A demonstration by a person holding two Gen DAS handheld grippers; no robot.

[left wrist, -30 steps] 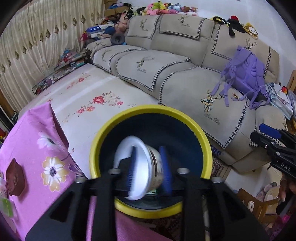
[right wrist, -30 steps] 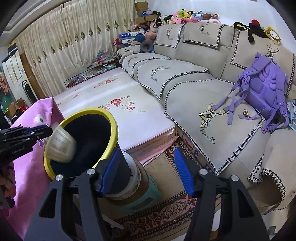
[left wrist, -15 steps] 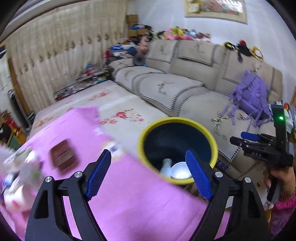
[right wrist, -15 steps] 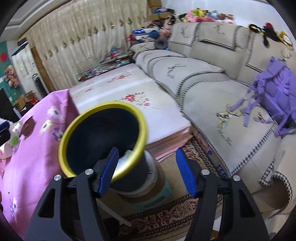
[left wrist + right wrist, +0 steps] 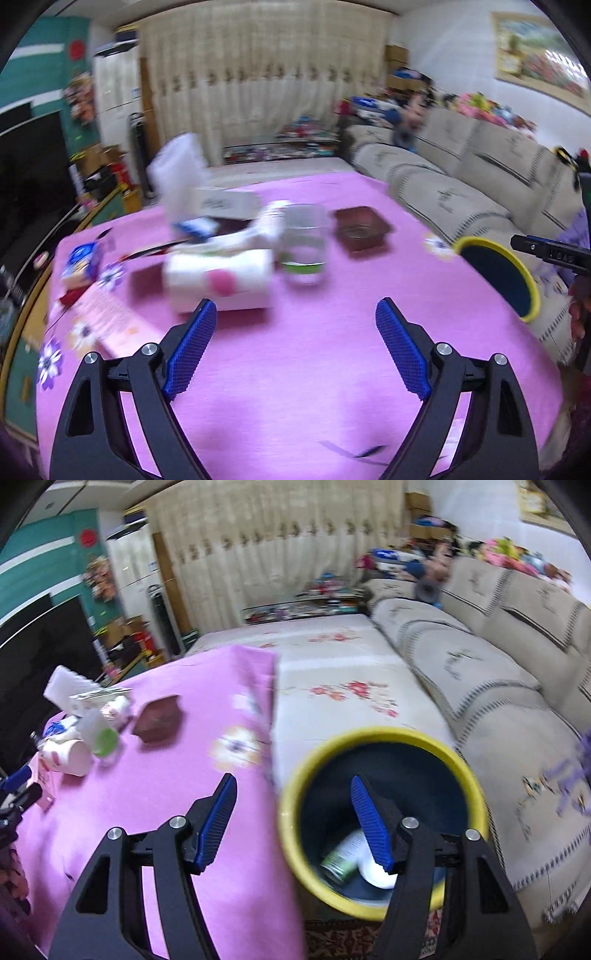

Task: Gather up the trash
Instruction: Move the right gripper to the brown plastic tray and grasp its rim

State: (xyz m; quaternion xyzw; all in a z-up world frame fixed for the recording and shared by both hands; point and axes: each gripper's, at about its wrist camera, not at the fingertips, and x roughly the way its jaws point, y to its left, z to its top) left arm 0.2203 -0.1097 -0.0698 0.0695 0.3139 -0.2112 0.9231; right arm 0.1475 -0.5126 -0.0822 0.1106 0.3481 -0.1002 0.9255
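With cups already lying in the yellow-rimmed bin (image 5: 384,812), the empty left gripper (image 5: 291,347), its jaws just opened wide, faced the paper cup (image 5: 218,280) lying far-left on the pink table (image 5: 332,369), apparently the next pickup, while the right gripper (image 5: 293,819) hung apart, empty.

Left tongs (image 5: 295,347) point downward, jaws just opened wide, nothing between them; right tongs (image 5: 295,823) tilt downward, jaws apart and empty, blue pads (image 5: 369,823) bare.
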